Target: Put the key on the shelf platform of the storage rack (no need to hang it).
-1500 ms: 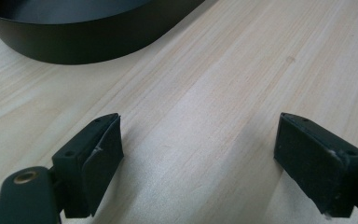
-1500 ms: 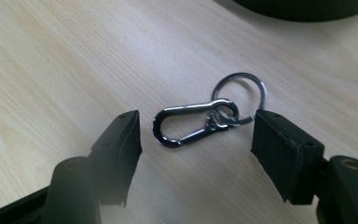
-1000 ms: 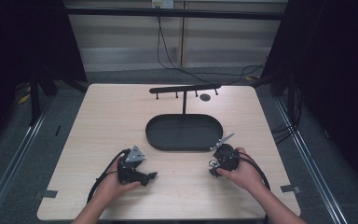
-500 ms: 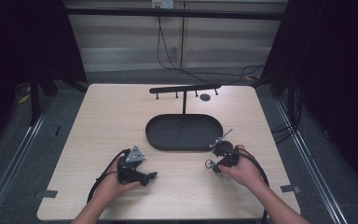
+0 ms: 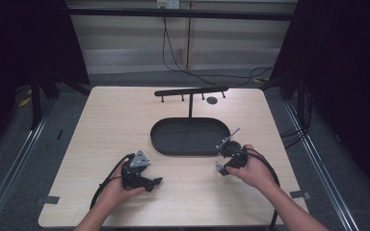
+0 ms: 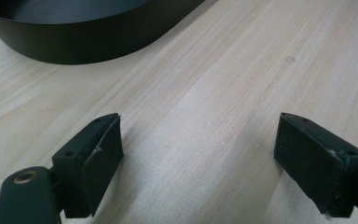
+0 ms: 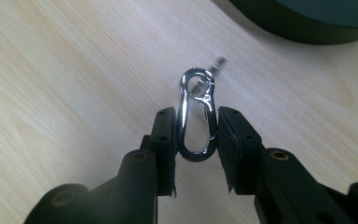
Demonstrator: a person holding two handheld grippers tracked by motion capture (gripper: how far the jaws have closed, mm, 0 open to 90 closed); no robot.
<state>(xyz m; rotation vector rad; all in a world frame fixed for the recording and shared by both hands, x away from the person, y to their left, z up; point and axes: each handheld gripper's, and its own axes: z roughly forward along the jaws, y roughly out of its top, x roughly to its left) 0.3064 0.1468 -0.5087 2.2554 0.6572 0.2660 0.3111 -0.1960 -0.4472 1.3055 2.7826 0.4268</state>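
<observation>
We see the right gripper (image 7: 196, 135) clamped on a shiny metal snap hook (image 7: 196, 116), pads pressing its two long sides after closing in just now, the hook's small eye poking out beyond the fingertips with something blurred past it that we can't make out. The left gripper (image 6: 198, 158) gapes wide over bare table (image 6: 223, 93), nothing between its fingers, and the black tray (image 6: 74, 32) ahead is cut off at the frame's top.
</observation>
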